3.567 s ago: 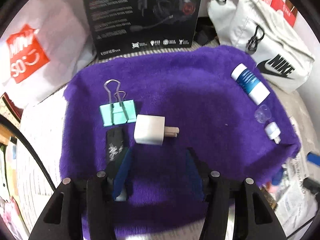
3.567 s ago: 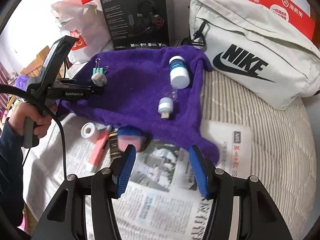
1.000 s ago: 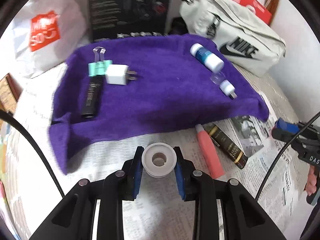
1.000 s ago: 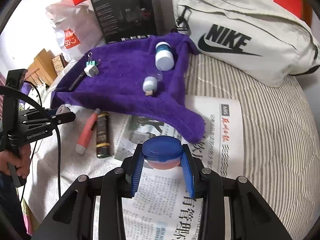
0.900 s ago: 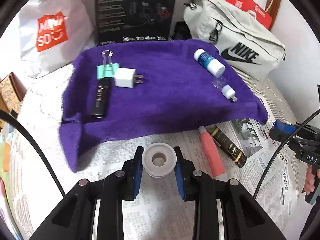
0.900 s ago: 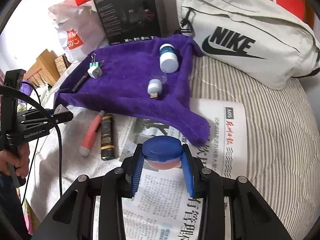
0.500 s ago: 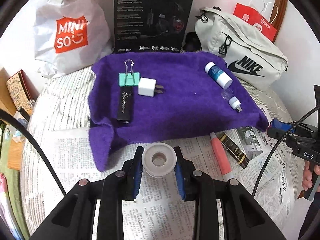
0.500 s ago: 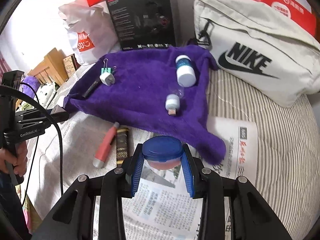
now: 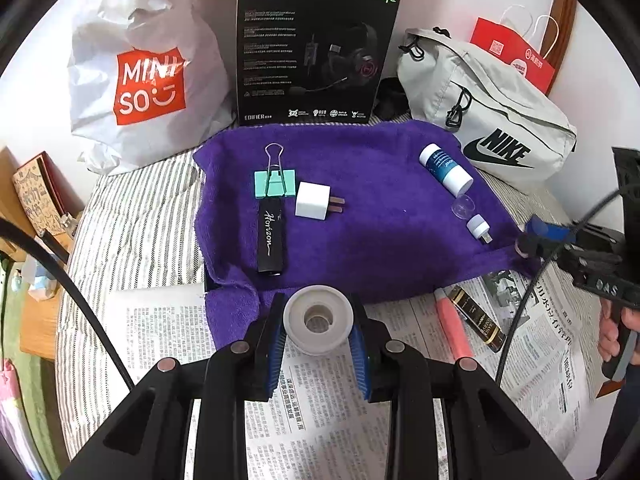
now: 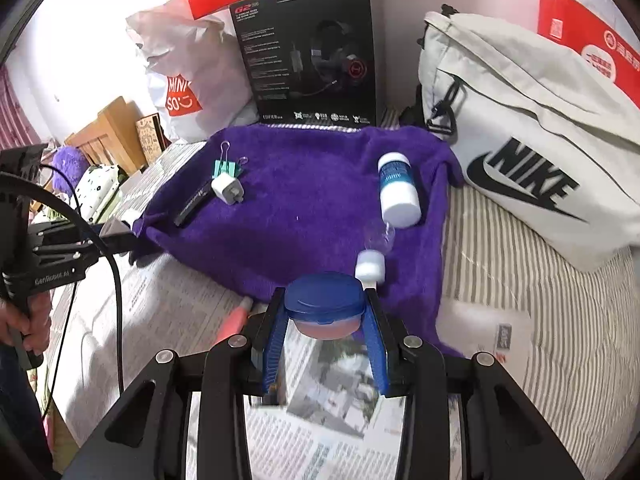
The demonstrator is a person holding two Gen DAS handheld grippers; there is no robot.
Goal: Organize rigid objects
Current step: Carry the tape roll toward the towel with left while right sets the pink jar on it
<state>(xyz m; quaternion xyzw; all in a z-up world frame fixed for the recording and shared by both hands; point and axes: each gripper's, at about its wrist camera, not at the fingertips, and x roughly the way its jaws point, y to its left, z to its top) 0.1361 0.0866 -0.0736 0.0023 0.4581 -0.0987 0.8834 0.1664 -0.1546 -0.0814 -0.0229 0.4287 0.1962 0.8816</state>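
Observation:
My left gripper [image 9: 318, 334] is shut on a white tape roll [image 9: 318, 320], held above the near edge of the purple towel [image 9: 380, 232]. My right gripper [image 10: 325, 326] is shut on a blue-lidded pink jar [image 10: 325, 304], held over the towel's [image 10: 304, 216] near right corner. On the towel lie a green binder clip [image 9: 275, 184], a white charger plug [image 9: 314, 206], a black stick [image 9: 271, 242], a blue-and-white bottle [image 9: 445, 169], a clear cap [image 9: 462, 206] and a small white adapter [image 9: 478, 227]. A pink tube [image 9: 452, 330] and a dark tube [image 9: 476, 318] lie on the newspaper.
A black headset box [image 9: 316, 44], a white Miniso bag [image 9: 144, 68] and a grey Nike bag [image 9: 488, 120] stand behind the towel. Newspaper [image 9: 320, 412] covers the striped bed in front. A wooden shelf [image 10: 116, 136] is at the left.
Both grippers have moved forward toward the towel, each still holding its object. The towel and its items now look closer.

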